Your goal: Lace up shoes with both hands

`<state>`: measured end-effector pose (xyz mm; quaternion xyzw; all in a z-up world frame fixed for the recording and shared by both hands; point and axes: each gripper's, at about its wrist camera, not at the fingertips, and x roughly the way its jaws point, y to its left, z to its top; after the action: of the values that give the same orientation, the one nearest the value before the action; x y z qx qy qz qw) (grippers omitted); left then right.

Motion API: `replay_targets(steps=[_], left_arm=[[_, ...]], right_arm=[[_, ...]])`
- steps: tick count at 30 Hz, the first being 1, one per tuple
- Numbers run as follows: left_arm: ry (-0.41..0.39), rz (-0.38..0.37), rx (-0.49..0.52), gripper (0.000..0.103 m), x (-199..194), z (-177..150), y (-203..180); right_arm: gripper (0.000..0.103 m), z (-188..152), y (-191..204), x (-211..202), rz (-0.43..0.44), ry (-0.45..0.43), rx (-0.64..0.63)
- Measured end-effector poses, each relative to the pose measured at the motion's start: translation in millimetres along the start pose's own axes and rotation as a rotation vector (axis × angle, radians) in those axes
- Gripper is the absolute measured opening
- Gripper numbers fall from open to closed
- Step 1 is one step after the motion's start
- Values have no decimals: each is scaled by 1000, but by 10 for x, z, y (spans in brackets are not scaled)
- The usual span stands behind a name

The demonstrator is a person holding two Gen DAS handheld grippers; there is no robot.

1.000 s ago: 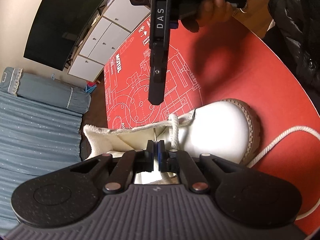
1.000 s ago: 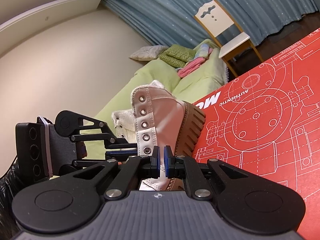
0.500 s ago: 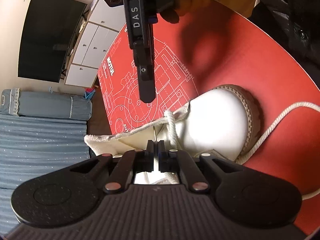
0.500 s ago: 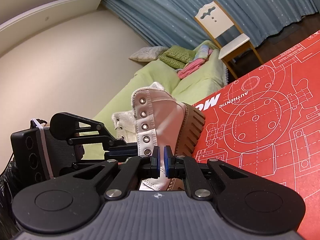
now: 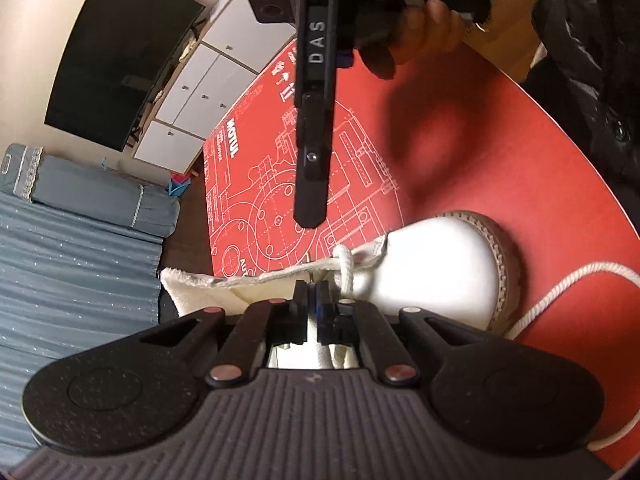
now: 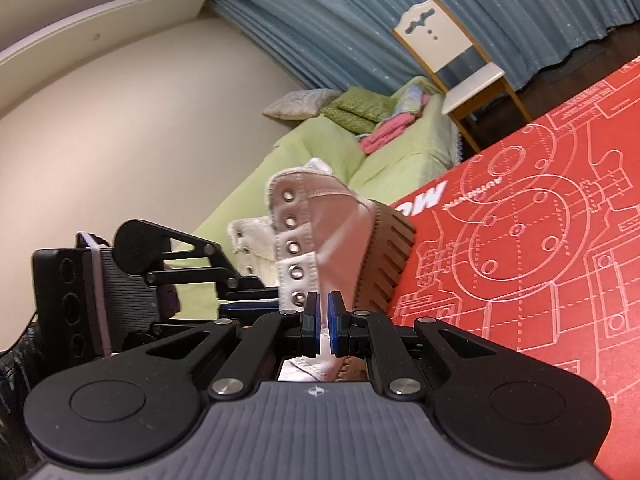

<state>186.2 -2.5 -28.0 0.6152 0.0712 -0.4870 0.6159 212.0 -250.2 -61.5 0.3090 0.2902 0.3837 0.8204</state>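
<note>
Now | left claw [image 5: 311,300] shut | right claw [image 6: 323,312] narrow, grip unclear | mat [image 5: 240,152] "MOTUL" | "DAS"

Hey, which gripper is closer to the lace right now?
Left. The left gripper sits right beside the lace at the shoe opening. The right gripper hangs beyond the shoe's far flap, over the mat, clear of the lace.

Warm indoor light, soft shadows, fisheye-bent edges
</note>
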Motion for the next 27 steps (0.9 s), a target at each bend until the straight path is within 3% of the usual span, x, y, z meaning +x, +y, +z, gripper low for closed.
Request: replay_targets(steps=[13,18,20,22,24,27], left_arm=[[-27,18,-33,2,13,46,-4],[-32,33,-82,3,16,54,5],[-29,31,-144,5,-34,54,37],[-28,27,-215,15,-112,50,82],[-41,33,-298,22,-252,8,145],[-48,74,-402,23,-459,-83,218]], right_arm=[[16,14,-14,137,52,-4,18],[4,32,-66,172,74,14,69],[1,38,-35,135,58,10,54],[1,53,25,64,35,6,24],[1,69,93,-35,-18,4,-21],[1,99,183,-255,-136,-3,-96]])
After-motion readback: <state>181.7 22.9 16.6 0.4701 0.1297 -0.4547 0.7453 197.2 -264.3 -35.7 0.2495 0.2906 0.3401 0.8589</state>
